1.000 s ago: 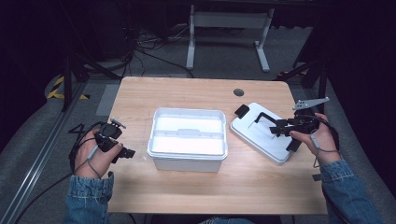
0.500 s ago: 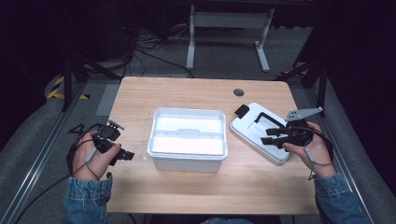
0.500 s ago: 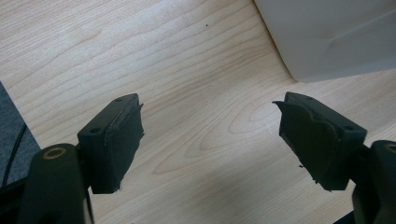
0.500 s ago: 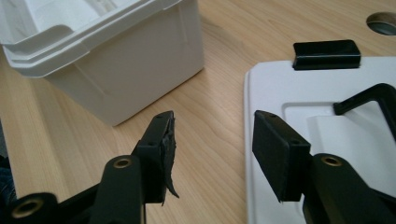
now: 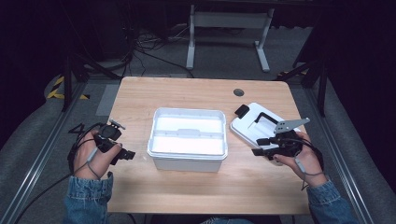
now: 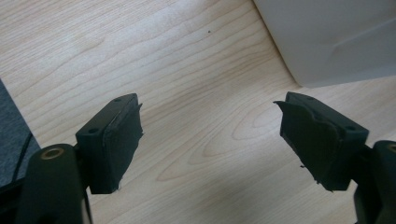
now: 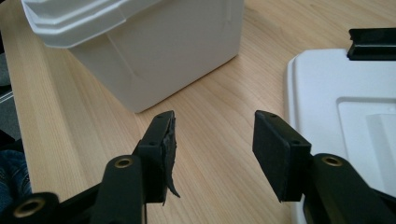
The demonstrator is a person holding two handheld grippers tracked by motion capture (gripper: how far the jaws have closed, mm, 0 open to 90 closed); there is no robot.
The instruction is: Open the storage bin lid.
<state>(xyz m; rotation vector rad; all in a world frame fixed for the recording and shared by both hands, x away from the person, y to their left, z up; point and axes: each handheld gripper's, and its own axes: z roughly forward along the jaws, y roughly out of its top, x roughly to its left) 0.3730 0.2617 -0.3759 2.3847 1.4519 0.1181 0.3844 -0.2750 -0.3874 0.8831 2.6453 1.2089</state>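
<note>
Left claw and right claw both gape empty over bare table flanking the white bin.

A lab or recording workspace: a bare wooden table on grey carpet, dark surroundings, loose cables at eleven o'clock, a white metal stand at twelve.

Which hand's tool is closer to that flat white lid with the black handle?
Right. The right tool hovers at the lid's near edge; the left tool sits beyond the white box.
</note>
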